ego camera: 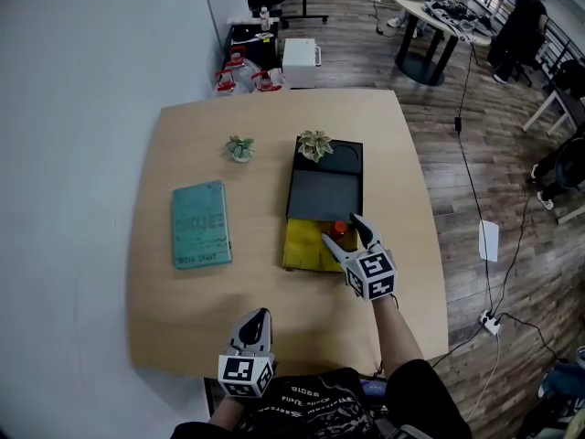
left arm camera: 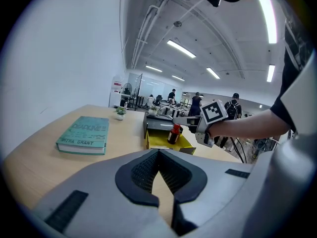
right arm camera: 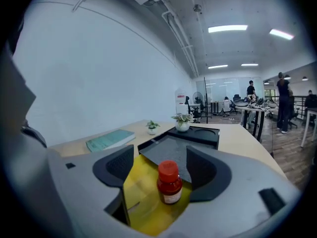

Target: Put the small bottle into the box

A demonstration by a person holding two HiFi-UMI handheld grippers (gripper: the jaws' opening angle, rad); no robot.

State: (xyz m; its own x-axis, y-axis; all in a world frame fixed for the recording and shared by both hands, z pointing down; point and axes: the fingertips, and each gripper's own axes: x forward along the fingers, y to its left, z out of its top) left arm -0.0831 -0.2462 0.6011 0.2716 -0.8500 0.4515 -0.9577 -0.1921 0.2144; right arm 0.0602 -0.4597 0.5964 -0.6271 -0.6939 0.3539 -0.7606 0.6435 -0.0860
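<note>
1. We are holding the right gripper [right arm camera: 161, 157] with its jaws spread wide and released. The small bottle [right arm camera: 169, 182] is standing upright between them, touched by neither pad, on the floor of the yellow box [ego camera: 303, 245].
2. We are keeping the left gripper [left arm camera: 159, 152] low over the near edge of the tabletop [ego camera: 183, 309], well apart from the box. Its jaws are clenched tip to tip on nothing.
3. What we are worrying about is the way out. The bottle is sitting closer to the right-hand pad, so a sideways drift while backing off could clip it. Being narrow and tall, it would probably topple.
4. A pad could also be catching the box wall or the edge of the black tray [ego camera: 324, 190] just behind it. The box is looking light, and we are judging that a drag would slide it with the bottle inside.
5. The tabletop is pale wood with rounded corners. It is carrying a teal book [ego camera: 200, 224] left of the box, a small potted plant [ego camera: 240, 148] beyond the book, and a second plant [ego camera: 315, 144] on the tray's far corner.
6. Around us a plain white wall [ego camera: 73, 154] is running along the left, and a dark plank floor [ego camera: 457, 227] is spreading to the right, with a cable trailing to a power strip [ego camera: 491, 323]. Other desks and people are showing far back under strip lights.
</note>
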